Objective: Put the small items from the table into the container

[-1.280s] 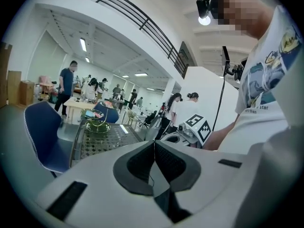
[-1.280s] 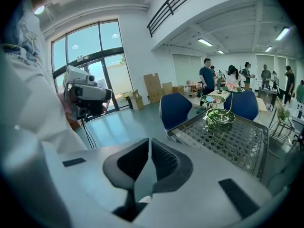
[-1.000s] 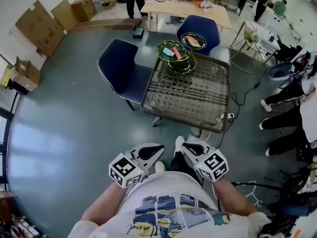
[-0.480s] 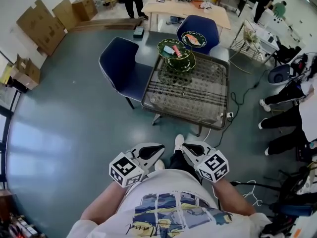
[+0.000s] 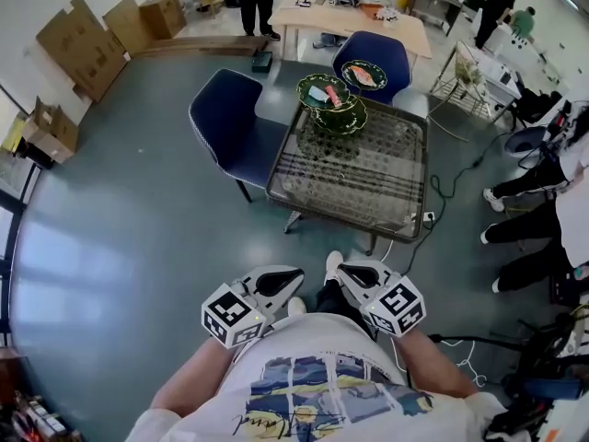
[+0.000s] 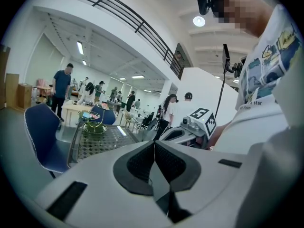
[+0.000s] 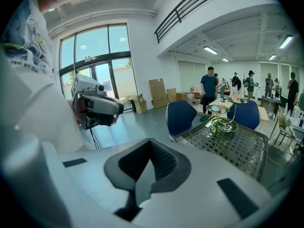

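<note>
we're standing well back from the glass-topped table [image 5: 354,178], both tools tucked in close to our shirt. the left gripper [image 5: 294,274] is clenched: in the left gripper view its dark pads [image 6: 142,163] meet in one thin line, with nothing caught between them. same story on the other side. the right gripper [image 5: 342,270] is clamped down on nothing, and its own view shows the ribbed pads [image 7: 164,163] pressed flat together. each marker cube sits just in front of our chest, and the two tools point towards each other with our shoe between their tips.

now the task's things: the green dishes [image 5: 339,118] cluster at the far corner of the table, well apart from both tools. the small items [image 5: 324,95] we can make out, pink and pale pieces, lie in those dishes; whether anything small lies on the glass itself we can't tell from here. one blue chair [image 5: 230,122] stands at the table's left side and another blue chair [image 5: 391,58] just behind the dishes. cardboard boxes [image 5: 83,35] lean against the wall on the far left.
</note>
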{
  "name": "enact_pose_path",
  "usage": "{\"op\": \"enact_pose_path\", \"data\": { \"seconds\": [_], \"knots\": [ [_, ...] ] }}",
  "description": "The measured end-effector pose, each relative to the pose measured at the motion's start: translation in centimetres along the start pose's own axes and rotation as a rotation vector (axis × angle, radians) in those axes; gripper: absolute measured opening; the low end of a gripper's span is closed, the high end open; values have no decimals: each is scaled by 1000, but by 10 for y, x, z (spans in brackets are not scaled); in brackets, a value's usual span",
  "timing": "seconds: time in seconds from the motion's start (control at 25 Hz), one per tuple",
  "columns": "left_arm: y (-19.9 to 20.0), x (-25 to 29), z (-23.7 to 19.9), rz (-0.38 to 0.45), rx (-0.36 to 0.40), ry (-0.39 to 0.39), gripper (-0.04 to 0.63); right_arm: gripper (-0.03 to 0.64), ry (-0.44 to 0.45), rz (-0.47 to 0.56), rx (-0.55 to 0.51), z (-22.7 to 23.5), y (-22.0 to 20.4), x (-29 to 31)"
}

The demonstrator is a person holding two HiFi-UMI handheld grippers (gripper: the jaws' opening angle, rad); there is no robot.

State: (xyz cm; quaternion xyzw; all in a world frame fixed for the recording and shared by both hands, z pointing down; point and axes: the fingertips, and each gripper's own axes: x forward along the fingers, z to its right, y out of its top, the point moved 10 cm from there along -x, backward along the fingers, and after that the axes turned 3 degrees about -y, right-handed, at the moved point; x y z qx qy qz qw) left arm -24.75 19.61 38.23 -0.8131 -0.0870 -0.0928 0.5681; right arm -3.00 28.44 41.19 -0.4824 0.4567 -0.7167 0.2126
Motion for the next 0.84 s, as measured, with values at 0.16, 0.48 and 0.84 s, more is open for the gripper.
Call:
{"op": "enact_pose_path", "data": {
  "seconds": [0.16,0.48,0.84],
  "knots": [
    [-2,0,0,4,0,0,9,9,-4,4,-3,-1,-1,-1],
    [0,4,3,7,2,-11,9,9,-14,6,4,-1,-2,-5],
    [-5,9,1,6,-2,-15,9,9,-14,2,8,4,-9,-2]
  ]
}}
